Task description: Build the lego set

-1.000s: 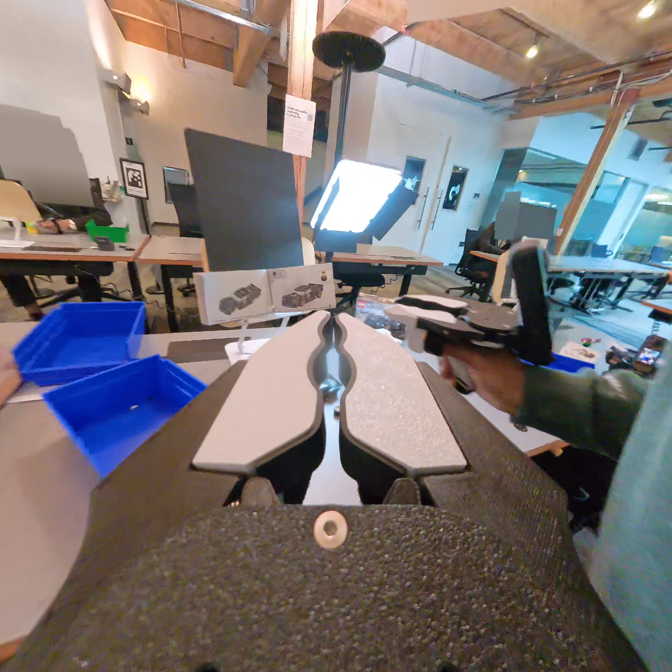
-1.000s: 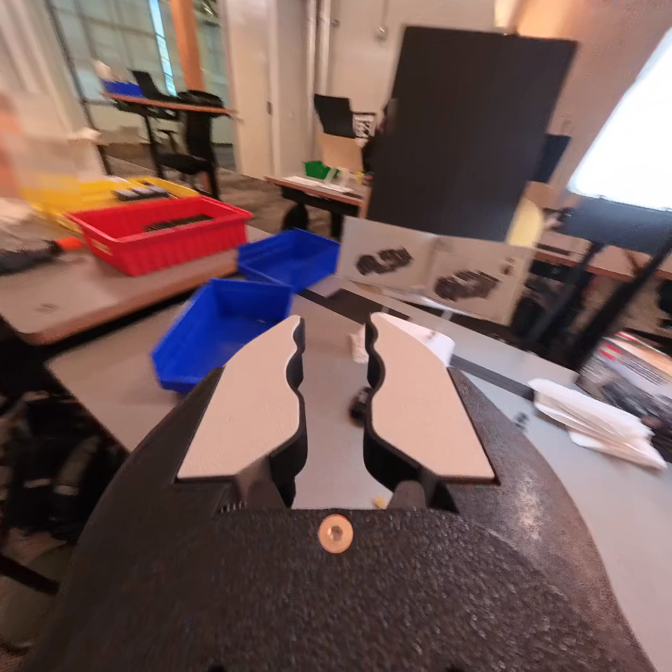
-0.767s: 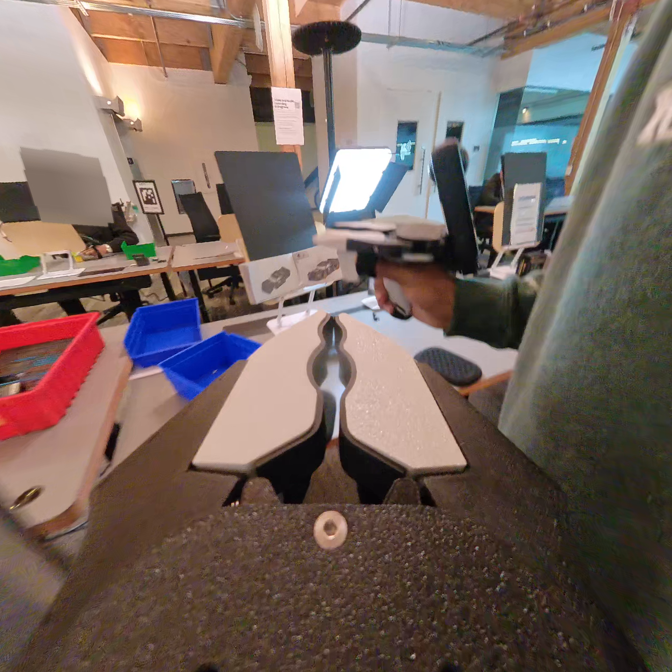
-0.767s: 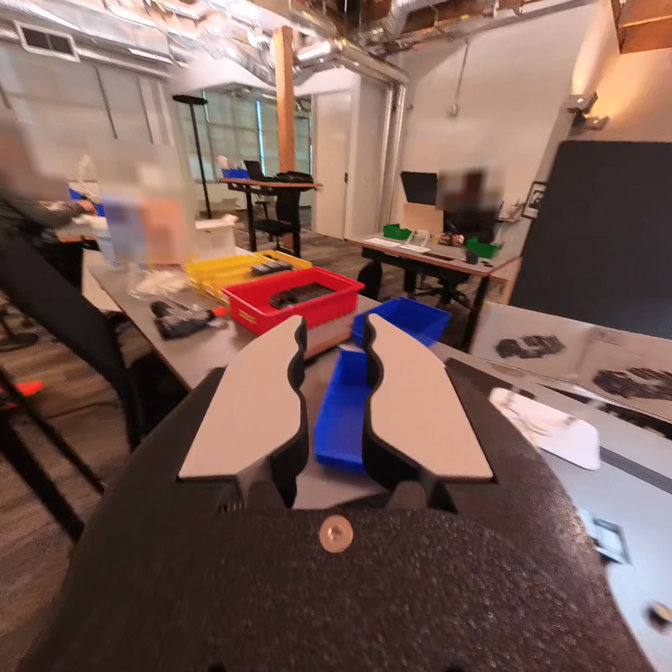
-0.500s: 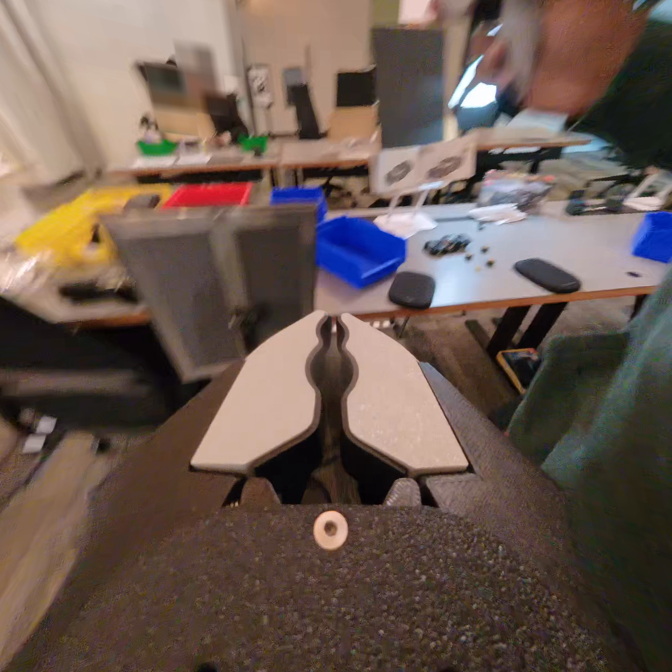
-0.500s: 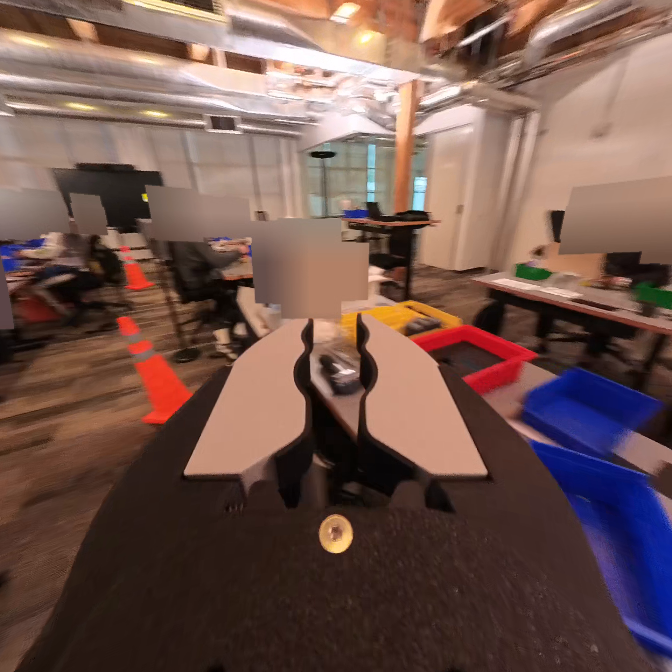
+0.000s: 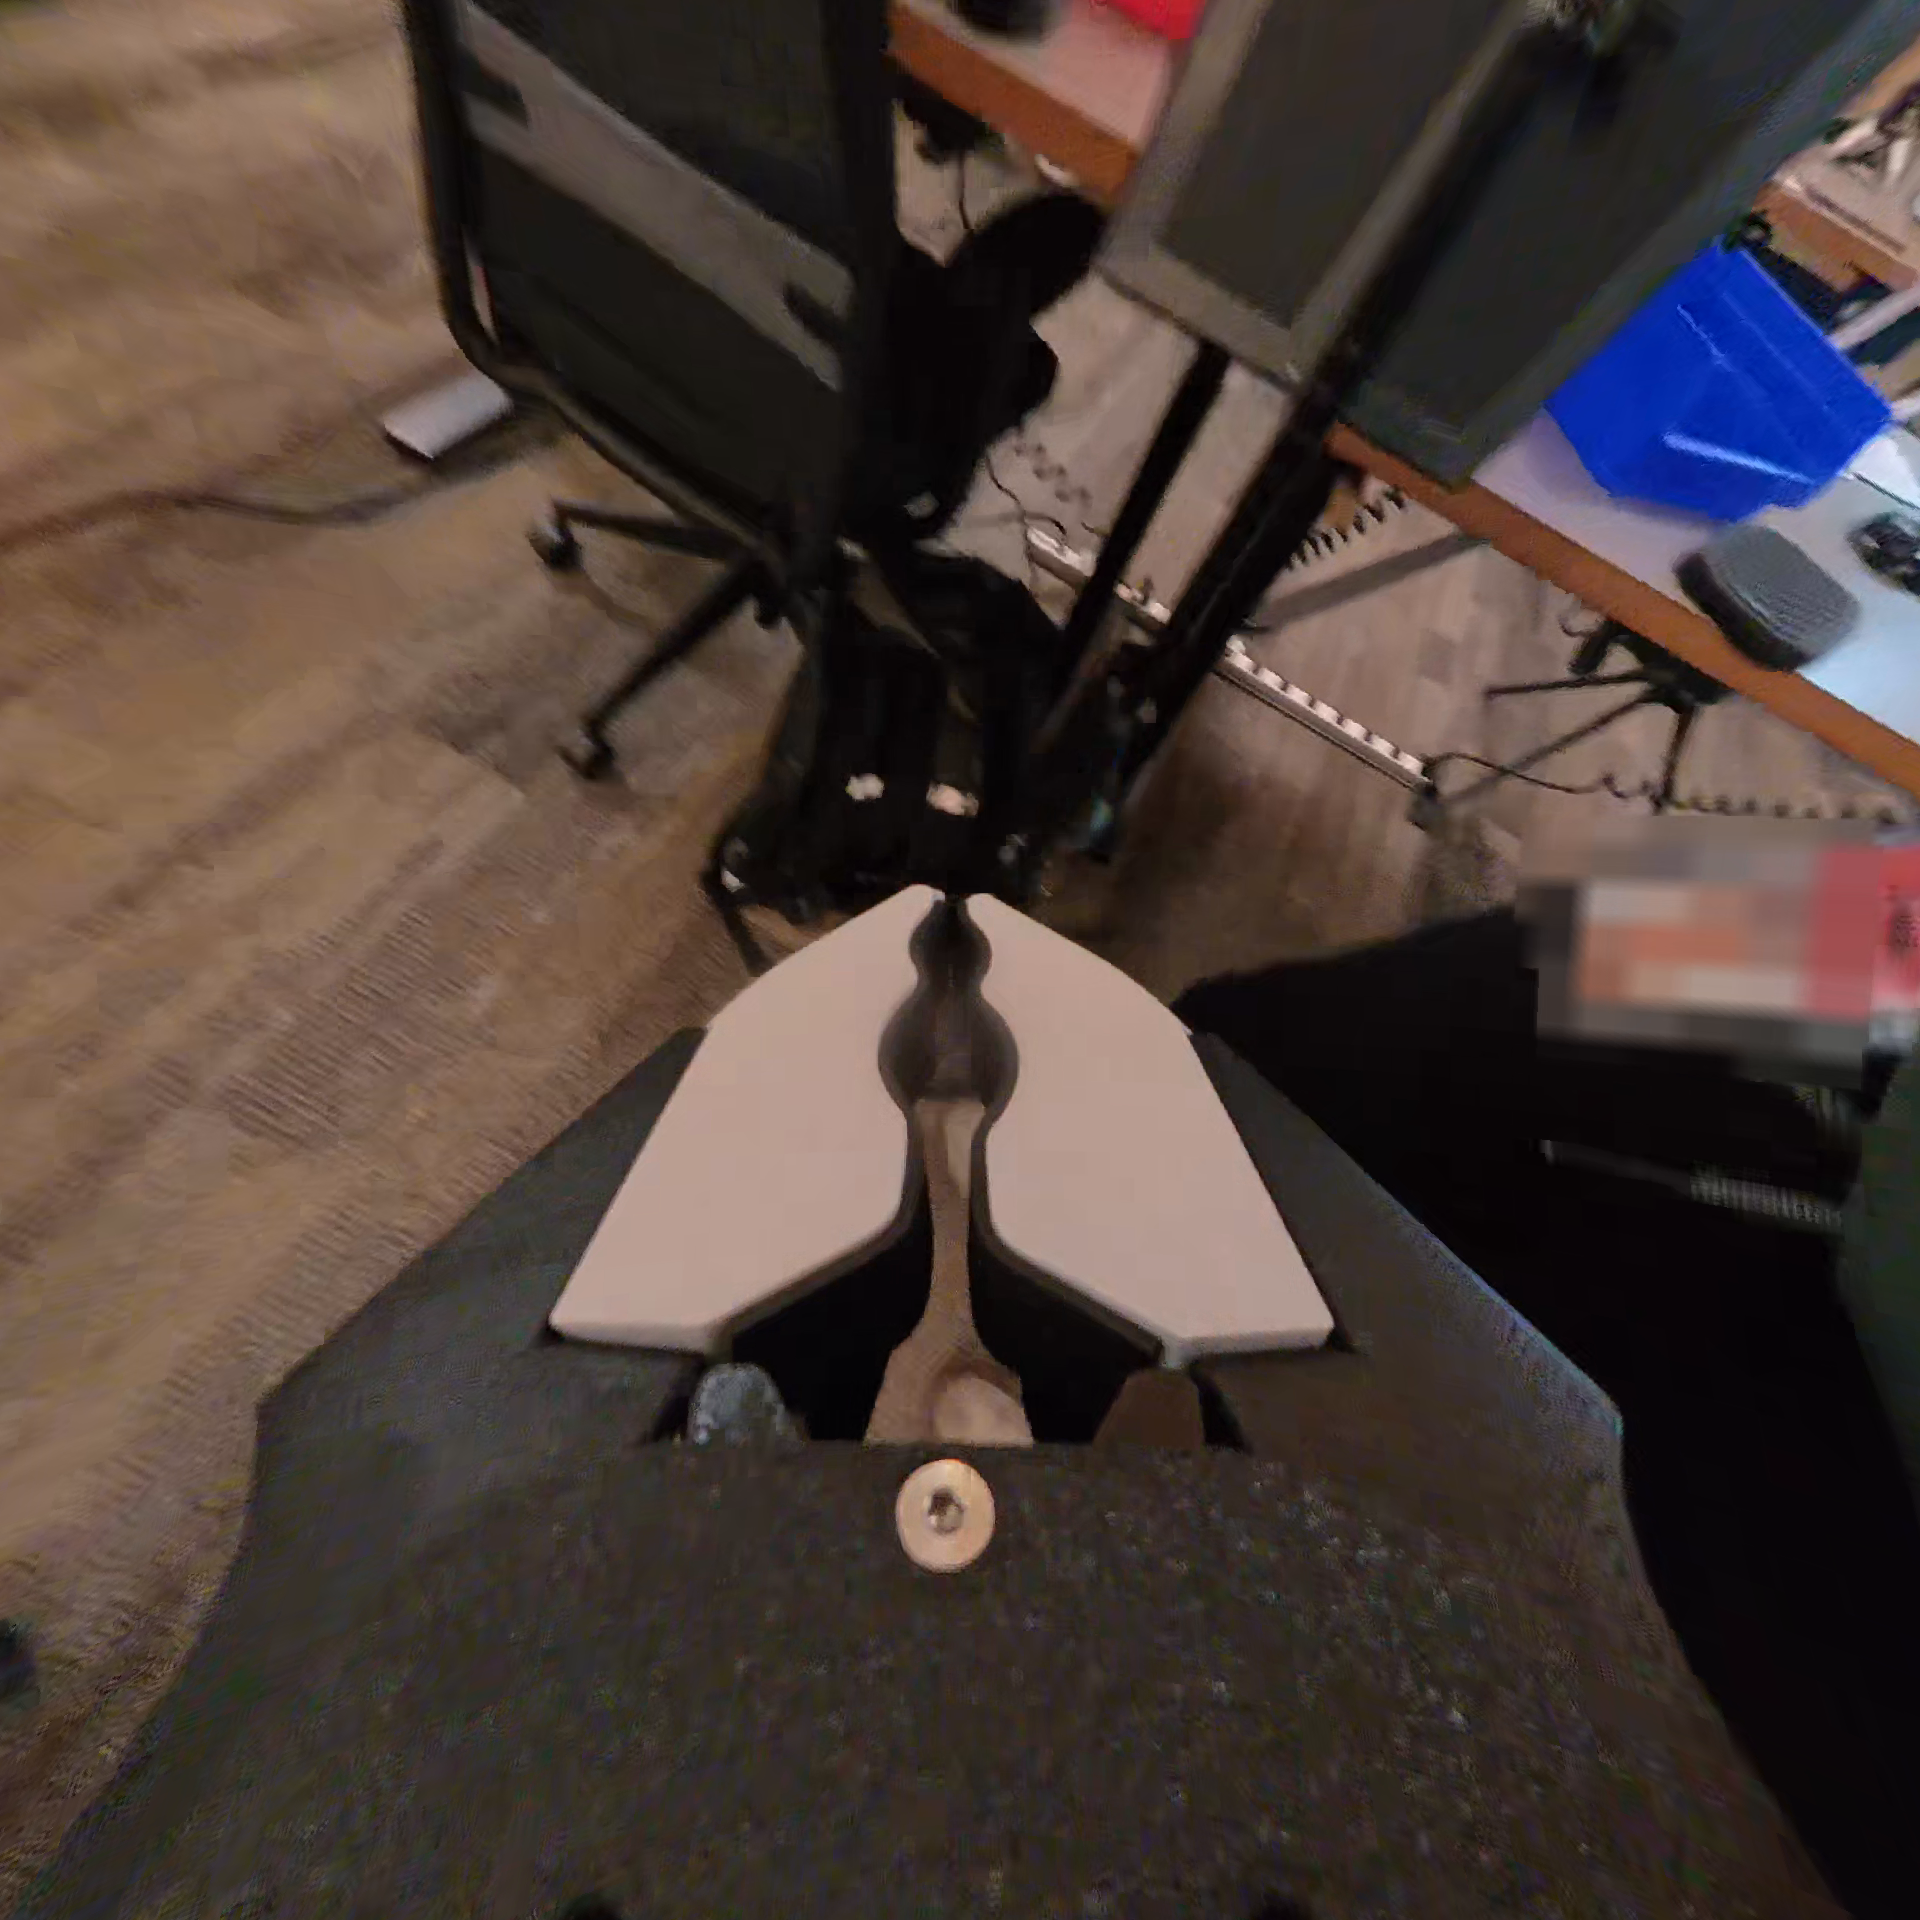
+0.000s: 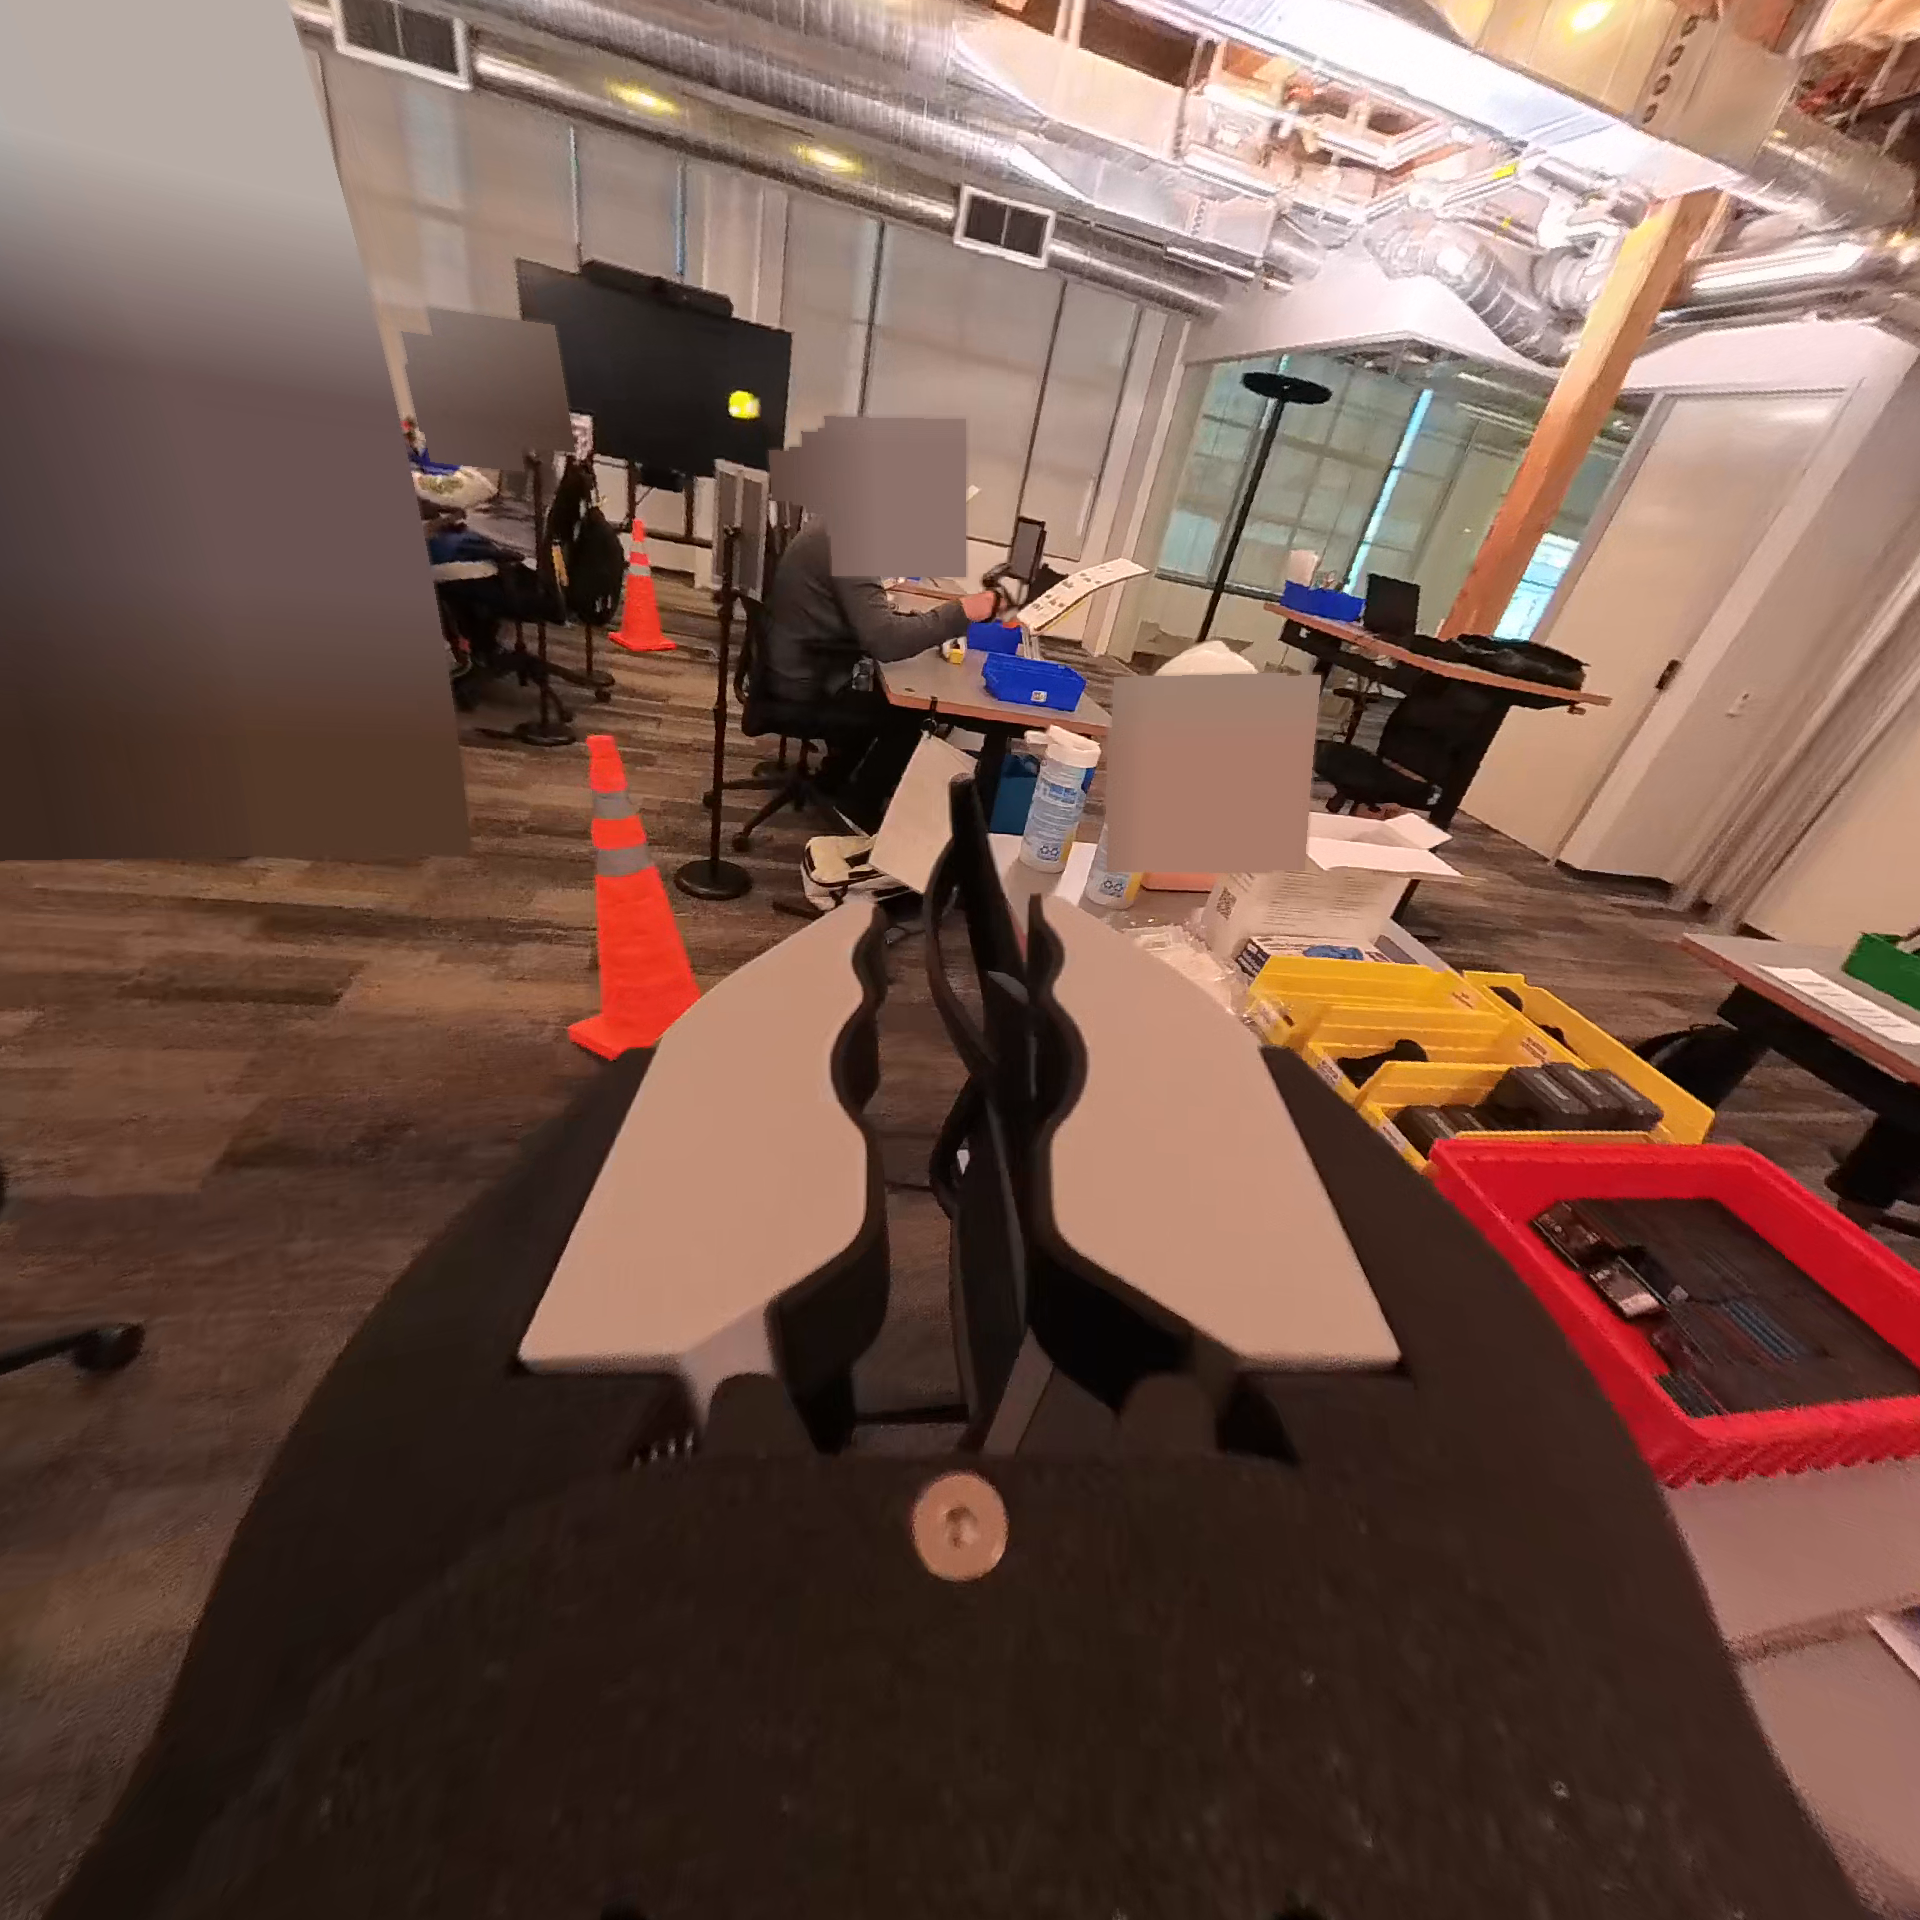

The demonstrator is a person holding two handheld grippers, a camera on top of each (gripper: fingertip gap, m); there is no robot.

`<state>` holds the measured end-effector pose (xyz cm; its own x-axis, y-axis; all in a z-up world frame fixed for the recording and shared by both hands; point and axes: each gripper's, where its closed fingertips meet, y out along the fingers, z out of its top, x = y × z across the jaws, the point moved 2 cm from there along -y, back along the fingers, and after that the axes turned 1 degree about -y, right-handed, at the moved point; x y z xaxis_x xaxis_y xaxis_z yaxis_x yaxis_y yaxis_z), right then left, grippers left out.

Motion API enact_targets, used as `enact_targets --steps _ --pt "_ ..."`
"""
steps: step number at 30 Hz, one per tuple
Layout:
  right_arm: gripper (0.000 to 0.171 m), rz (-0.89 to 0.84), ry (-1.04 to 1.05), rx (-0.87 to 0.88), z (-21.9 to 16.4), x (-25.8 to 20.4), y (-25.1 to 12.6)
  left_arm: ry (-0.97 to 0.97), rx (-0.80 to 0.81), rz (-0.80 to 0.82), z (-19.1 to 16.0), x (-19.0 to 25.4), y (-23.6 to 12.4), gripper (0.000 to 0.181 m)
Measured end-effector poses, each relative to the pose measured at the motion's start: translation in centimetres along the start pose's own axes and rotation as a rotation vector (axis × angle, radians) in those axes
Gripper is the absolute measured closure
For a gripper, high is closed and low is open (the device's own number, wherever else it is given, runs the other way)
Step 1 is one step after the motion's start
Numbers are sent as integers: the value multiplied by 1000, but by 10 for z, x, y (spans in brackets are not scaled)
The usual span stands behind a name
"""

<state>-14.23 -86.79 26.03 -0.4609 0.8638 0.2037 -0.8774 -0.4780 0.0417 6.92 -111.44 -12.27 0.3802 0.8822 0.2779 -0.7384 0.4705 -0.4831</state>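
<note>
The left gripper [image 7: 952, 914], its grey-faced black fingers closed tip to tip with nothing between them, points down at a carpeted office floor [image 7: 260, 831], away from the work surface. At about twelve o'clock from its tips stand the dark legs of a table frame [image 7: 1132, 582]; a black wheeled office chair [image 7: 634, 281] sits at eleven o'clock. The wood-edged grey tabletop [image 7: 1860, 665] runs off at two o'clock, carrying a blue plastic bin [image 7: 1714, 405], an oval black pad [image 7: 1766, 608] near the edge and, at the far right margin, a few small dark lego pieces [image 7: 1891, 542], blurred and hard to make out. That corner is the only place the lego shows in either view.

The right gripper [image 8: 956, 925] is level and faces out across the room, its fingers parted by a narrow gap and holding nothing. Seen through the gap is a thin black upright stand with looping cables [image 8: 982, 1039], farther off and not gripped. An orange traffic cone with a grey band [image 8: 629, 914] stands at ten o'clock from the tips. At three o'clock lie a yellow divided plastic tray [image 8: 1382, 1029] and, nearer, a red plastic tray of dark flat parts [image 8: 1538, 1174]. A seated person in a grey top [image 8: 831, 634] works at a far desk at about twelve o'clock.
</note>
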Motion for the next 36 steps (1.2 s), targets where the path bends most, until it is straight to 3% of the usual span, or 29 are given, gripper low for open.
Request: enact_targets --steps 8,13,19,23,26,29,32,36 --pt "146 -375 65 55 -51 104 30 297 132 67 251 -120 48 179" --pt "146 -591 140 114 -47 156 44 420 193 -85 398 -132 118 175" --pt "146 -784 133 15 -49 189 47 468 334 -362 518 -121 235 177" --pt "146 -958 70 -48 -43 185 79 458 406 -512 577 -147 313 177" --pt "145 -1097 15 -105 -39 172 133 454 446 -606 620 -198 358 176" --pt "144 -1190 -3 -117 -35 150 217 477 473 -677 664 -277 399 176" --pt "144 -1265 23 -112 -28 139 319 561 457 -659 719 -375 438 176" --pt "140 -1130 94 -83 -15 143 484 593 381 -532 802 -513 463 171"
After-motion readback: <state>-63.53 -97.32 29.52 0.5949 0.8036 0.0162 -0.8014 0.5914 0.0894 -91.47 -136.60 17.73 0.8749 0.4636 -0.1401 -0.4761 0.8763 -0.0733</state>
